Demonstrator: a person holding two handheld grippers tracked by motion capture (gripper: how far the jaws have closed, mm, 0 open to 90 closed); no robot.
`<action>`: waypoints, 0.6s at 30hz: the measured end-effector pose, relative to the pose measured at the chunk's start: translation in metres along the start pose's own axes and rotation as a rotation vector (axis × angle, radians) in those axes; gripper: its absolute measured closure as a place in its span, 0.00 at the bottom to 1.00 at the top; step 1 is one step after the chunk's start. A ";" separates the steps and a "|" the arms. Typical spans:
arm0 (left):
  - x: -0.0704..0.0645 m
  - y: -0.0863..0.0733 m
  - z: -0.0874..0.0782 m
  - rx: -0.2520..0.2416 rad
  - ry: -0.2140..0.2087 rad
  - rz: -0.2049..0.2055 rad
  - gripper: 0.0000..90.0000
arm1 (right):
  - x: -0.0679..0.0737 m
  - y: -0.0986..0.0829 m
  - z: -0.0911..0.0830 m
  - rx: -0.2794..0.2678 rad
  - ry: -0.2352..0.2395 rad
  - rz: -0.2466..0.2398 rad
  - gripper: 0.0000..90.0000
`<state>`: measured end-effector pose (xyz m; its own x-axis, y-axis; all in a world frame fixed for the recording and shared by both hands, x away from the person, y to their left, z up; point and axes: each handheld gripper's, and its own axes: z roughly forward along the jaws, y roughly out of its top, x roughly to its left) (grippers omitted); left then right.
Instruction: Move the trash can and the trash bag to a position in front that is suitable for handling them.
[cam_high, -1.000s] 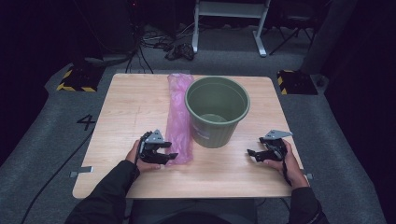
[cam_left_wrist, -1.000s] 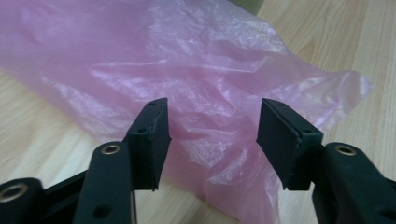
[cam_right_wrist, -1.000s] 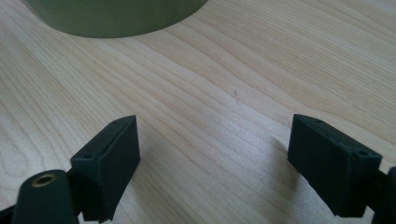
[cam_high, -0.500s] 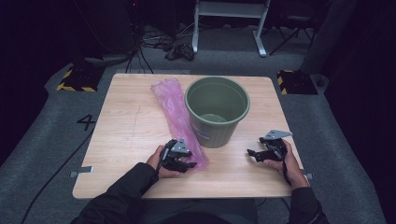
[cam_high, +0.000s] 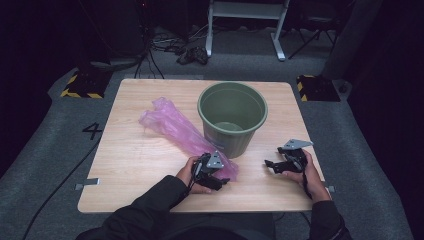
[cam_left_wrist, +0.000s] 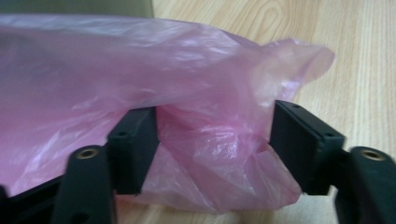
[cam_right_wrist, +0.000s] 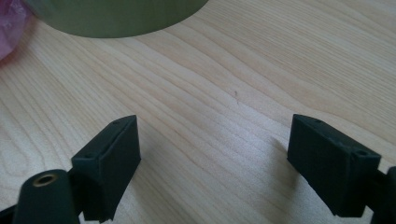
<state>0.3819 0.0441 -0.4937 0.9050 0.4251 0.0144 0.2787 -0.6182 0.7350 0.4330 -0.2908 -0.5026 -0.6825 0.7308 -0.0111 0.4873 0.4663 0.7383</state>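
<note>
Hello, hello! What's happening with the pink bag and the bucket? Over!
Left hand-held gripper open, jaws around the pink bag end. Right hand-held gripper open, empty, above the table. Green bucket upright beside the bag. Nothing in the way.

Worktop (cam_high: 135, 165): pale wood, square; grey carpet floor (cam_high: 45, 150) with a "4" mark (cam_high: 93, 131); cables (cam_high: 165, 42); white frame legs (cam_high: 245, 17); two yellow-black striped blocks (cam_high: 80, 85), (cam_high: 317, 87).

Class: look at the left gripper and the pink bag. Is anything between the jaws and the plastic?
Nothing visible is. The pink bag already lies bunched between the open jaws of the left gripper, beside the green bucket.
</note>
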 end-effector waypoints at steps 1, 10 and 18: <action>-0.001 0.000 -0.002 -0.007 0.003 -0.004 0.32 | 0.000 0.000 0.000 0.001 0.001 0.000 0.18; 0.002 -0.009 -0.059 -0.099 0.054 -0.030 0.23 | 0.000 0.000 0.000 0.001 0.001 0.001 0.18; 0.011 -0.031 -0.108 -0.109 0.127 -0.037 0.20 | 0.003 0.000 -0.002 0.000 -0.007 0.002 0.23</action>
<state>0.3480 0.1394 -0.4428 0.8452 0.5303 0.0664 0.2682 -0.5284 0.8055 0.4301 -0.2897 -0.5018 -0.6773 0.7356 -0.0143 0.4891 0.4647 0.7382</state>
